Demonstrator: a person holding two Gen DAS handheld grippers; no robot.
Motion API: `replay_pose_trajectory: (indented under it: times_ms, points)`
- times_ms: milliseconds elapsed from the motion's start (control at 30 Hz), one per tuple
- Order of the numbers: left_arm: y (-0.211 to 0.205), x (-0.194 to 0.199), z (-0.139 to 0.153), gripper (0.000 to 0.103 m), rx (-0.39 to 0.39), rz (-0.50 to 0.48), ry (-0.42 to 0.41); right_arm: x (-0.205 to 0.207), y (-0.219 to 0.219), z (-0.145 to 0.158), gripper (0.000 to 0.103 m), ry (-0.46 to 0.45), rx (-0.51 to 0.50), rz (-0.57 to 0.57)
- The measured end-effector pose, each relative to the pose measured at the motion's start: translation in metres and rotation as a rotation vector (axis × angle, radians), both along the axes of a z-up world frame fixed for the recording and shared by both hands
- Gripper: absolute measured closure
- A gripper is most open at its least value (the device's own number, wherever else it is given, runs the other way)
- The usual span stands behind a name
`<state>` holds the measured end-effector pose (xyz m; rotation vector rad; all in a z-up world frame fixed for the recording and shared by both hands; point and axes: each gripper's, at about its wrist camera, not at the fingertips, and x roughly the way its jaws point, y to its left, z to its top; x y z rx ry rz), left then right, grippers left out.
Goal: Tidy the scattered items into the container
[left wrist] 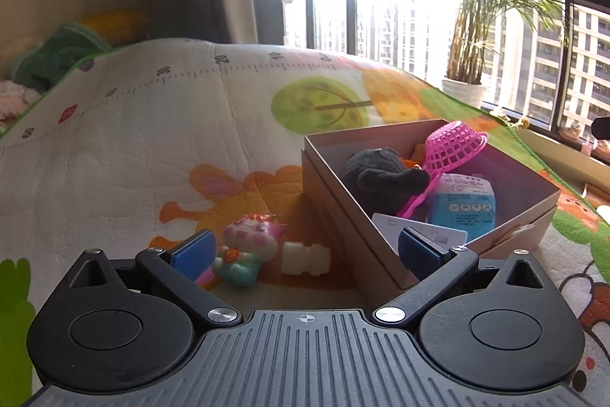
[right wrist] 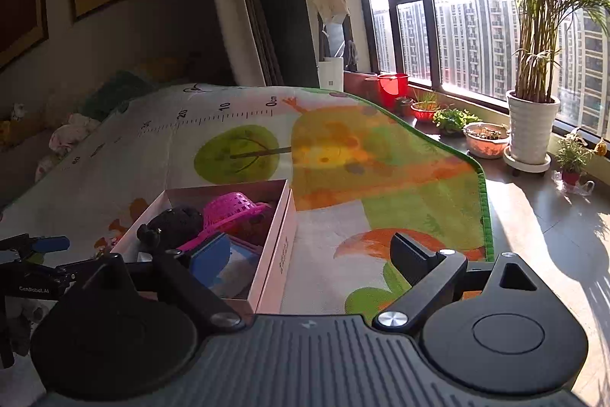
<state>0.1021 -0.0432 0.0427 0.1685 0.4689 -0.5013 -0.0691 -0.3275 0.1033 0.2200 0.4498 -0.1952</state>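
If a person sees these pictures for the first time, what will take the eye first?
Probably the cardboard box on the colourful play mat, already holding a bright pink basket and a dark plush toy. Next, the pink pig toy and a white plastic piece lying outside it, between the open left gripper's fingers.

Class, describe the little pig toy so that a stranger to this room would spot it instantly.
Find the open cardboard box on the play mat. Just outside its left wall lie two small things. The pig toy is the pink-faced one in a teal outfit, left of the plain white plastic piece.
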Motion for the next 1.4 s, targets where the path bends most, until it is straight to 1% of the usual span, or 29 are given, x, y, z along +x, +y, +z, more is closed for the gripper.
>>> replay_pose_trajectory:
  times_ms: [67, 167, 267, 333, 400, 467, 567, 633, 700, 800, 867, 933, 967, 1000, 1067, 1100, 1167, 1200, 1267, 1333, 1367, 1400]
  points:
    - [0.005, -0.003, 0.000, 0.000, -0.016, 0.015, -0.016, 0.007, 0.013, -0.002, 0.011, 0.012, -0.022, 0.028]
    - [0.016, -0.006, 0.001, 0.000, -0.064, 0.044, -0.028, 0.013, 0.034, -0.001, 0.011, 0.017, -0.081, 0.079]
    - [0.027, -0.007, -0.004, 0.000, -0.117, 0.067, 0.029, 0.011, 0.049, -0.002, 0.011, 0.009, -0.133, 0.090]
    - [0.030, -0.008, -0.011, 0.000, -0.154, 0.033, 0.094, 0.005, 0.051, -0.005, 0.011, 0.007, -0.129, 0.072]
    - [0.025, -0.010, -0.017, 0.000, -0.169, -0.005, 0.139, -0.001, 0.048, -0.010, 0.011, 0.015, -0.100, 0.048]
    - [0.013, -0.012, -0.020, 0.000, -0.153, -0.042, 0.144, -0.007, 0.044, -0.016, 0.011, 0.029, -0.074, 0.015]
    - [-0.006, -0.016, -0.020, 0.000, -0.138, -0.091, 0.146, -0.021, 0.035, -0.029, 0.011, 0.042, -0.047, -0.065]
    - [-0.016, -0.020, -0.019, 0.000, -0.131, -0.118, 0.151, -0.037, 0.028, -0.038, 0.010, 0.032, -0.021, -0.145]
    - [-0.025, -0.028, -0.017, 0.000, -0.112, -0.143, 0.147, -0.054, 0.017, -0.045, 0.008, 0.017, 0.011, -0.248]
    - [-0.033, -0.039, -0.018, 0.000, -0.076, -0.144, 0.133, -0.086, -0.006, -0.052, 0.008, -0.027, 0.037, -0.473]
    - [-0.033, -0.046, -0.023, 0.000, -0.057, -0.118, 0.121, -0.113, -0.027, -0.055, 0.008, -0.057, 0.061, -0.629]
    - [-0.031, -0.049, -0.030, 0.000, -0.045, -0.084, 0.124, -0.140, -0.050, -0.062, 0.005, -0.075, 0.104, -0.792]
    - [-0.029, -0.049, -0.034, 0.000, -0.044, -0.069, 0.129, -0.157, -0.066, -0.071, 0.005, -0.072, 0.139, -0.891]
    - [-0.026, -0.049, -0.038, 0.000, -0.044, -0.055, 0.137, -0.171, -0.079, -0.081, 0.005, -0.065, 0.172, -0.967]
    - [-0.020, -0.045, -0.041, 0.000, -0.057, -0.025, 0.166, -0.204, -0.109, -0.112, 0.005, -0.033, 0.245, -1.124]
    - [-0.017, -0.042, -0.041, 0.000, -0.072, -0.006, 0.179, -0.221, -0.123, -0.130, 0.005, -0.007, 0.271, -1.191]
    - [-0.013, -0.038, -0.044, 0.000, -0.081, 0.029, 0.212, -0.260, -0.153, -0.176, 0.005, 0.058, 0.317, -1.305]
    - [-0.012, -0.036, -0.045, 0.000, -0.080, 0.040, 0.232, -0.282, -0.167, -0.202, 0.005, 0.088, 0.337, -1.346]
    - [-0.012, -0.035, -0.046, 0.000, -0.075, 0.051, 0.242, -0.328, -0.193, -0.253, 0.005, 0.169, 0.383, -1.396]
    - [-0.015, -0.036, -0.046, 0.000, -0.052, 0.058, 0.237, -0.373, -0.217, -0.304, 0.005, 0.267, 0.478, -1.410]
    - [-0.018, -0.037, -0.047, 0.000, -0.030, 0.065, 0.232, -0.396, -0.230, -0.334, 0.005, 0.319, 0.548, -1.412]
    - [-0.022, -0.037, -0.047, 0.000, -0.007, 0.074, 0.228, -0.415, -0.239, -0.357, 0.005, 0.361, 0.597, -1.414]
